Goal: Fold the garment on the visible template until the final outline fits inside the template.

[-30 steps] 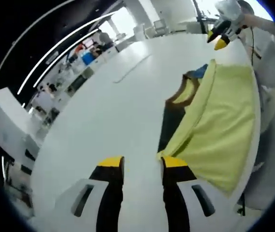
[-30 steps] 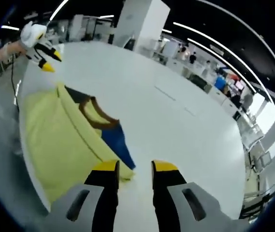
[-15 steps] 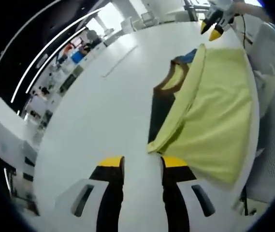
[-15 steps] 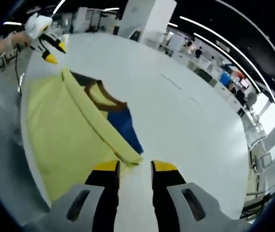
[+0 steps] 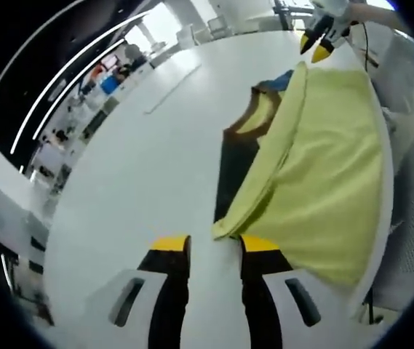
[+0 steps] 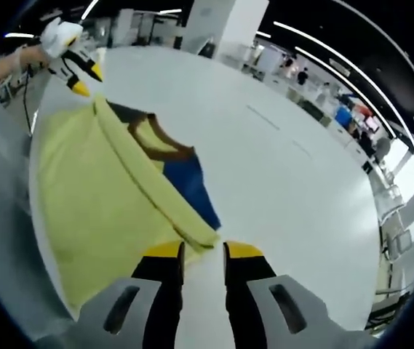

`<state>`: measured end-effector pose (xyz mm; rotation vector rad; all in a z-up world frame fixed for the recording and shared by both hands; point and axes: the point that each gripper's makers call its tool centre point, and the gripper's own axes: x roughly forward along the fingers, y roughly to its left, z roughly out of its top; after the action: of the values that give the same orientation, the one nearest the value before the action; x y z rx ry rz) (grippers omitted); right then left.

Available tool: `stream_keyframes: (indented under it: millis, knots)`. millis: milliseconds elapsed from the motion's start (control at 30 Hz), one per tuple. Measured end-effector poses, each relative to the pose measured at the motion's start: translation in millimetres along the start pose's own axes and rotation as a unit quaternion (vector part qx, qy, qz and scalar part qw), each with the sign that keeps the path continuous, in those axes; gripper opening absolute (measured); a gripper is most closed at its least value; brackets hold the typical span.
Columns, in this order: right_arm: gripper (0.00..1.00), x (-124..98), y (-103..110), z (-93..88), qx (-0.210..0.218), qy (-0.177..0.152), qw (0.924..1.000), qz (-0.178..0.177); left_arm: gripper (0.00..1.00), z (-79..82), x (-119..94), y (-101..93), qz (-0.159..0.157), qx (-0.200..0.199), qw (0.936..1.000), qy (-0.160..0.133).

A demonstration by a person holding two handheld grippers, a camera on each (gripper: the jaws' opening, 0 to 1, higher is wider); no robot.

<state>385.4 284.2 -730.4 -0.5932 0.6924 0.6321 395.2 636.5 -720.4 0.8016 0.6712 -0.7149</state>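
Note:
A yellow garment (image 5: 323,167) with a brown collar (image 5: 247,123) lies folded lengthwise on a dark blue template (image 5: 227,174) on the white table. My left gripper (image 5: 215,245) is open, and the near corner of the fold (image 5: 225,227) lies just ahead of its tips. The right gripper (image 5: 316,43) shows small at the fold's far end. In the right gripper view, the garment (image 6: 83,189) covers most of the blue template (image 6: 192,190). My right gripper (image 6: 204,251) is open at the fold's other corner (image 6: 201,236). The left gripper (image 6: 79,69) hovers at the far end.
The garment lies close to the table edge (image 5: 390,189), with grey floor beyond it. The wide white tabletop (image 6: 279,182) stretches away on the other side. Desks, chairs and people stand far behind, and a white pillar (image 6: 214,29) rises at the back.
Both views have closed in on the fold's end corners, which now sit right at the jaw tips. The right jaws stand slightly narrower. The garment itself lies as before.

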Motion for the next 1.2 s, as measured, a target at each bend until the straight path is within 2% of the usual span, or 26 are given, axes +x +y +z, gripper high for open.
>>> stream_keyframes:
  millis: [533,733,1200]
  knots:
    - [0.17,6,0,-0.8,-0.002,0.003,1.0000,0.006,0.16,1.5,10,-10.1,-0.026,0.002,0.9997,0.002]
    - [0.14,10,3,-1.2,-0.007,0.006,0.9999,0.010,0.12,-2.6,13,-14.4,-0.036,-0.001,0.9993,0.010]
    - [0.12,16,1,-13.3,-0.024,0.029,0.9993,0.008,0.09,-6.9,16,-14.7,-0.038,-0.001,0.9992,0.015]
